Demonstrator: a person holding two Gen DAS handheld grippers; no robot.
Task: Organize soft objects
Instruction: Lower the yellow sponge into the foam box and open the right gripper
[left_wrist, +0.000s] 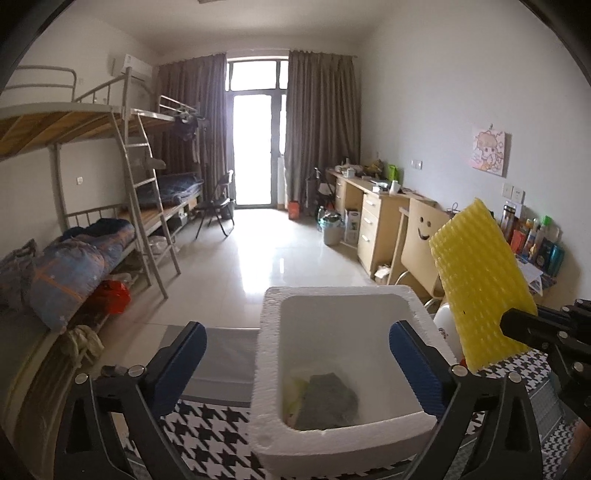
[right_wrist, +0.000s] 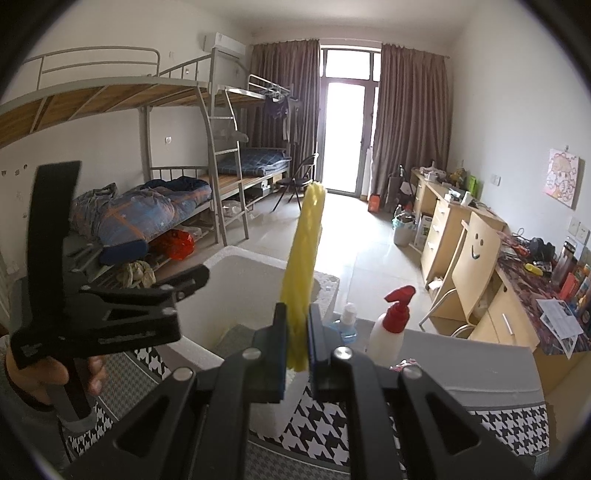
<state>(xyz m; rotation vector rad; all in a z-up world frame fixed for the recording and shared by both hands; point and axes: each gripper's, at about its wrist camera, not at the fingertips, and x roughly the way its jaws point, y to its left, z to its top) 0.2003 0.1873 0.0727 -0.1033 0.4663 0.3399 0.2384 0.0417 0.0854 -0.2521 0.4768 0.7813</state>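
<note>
Foam box (left_wrist: 269, 369): one, white, pebbled; grey cloth (left_wrist: 328, 402) inside, perhaps more. Right gripper (right_wrist: 296, 332) clamps one ridged yellow sponge (right_wrist: 306, 251); left gripper (left_wrist: 295, 362) spread wide.

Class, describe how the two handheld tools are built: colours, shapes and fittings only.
Both tools have black angular frames with cut-out slots and silver round screws. The left tool carries blue ribbed finger pads; the right tool has blue-edged dark pads. No cables show.
</note>
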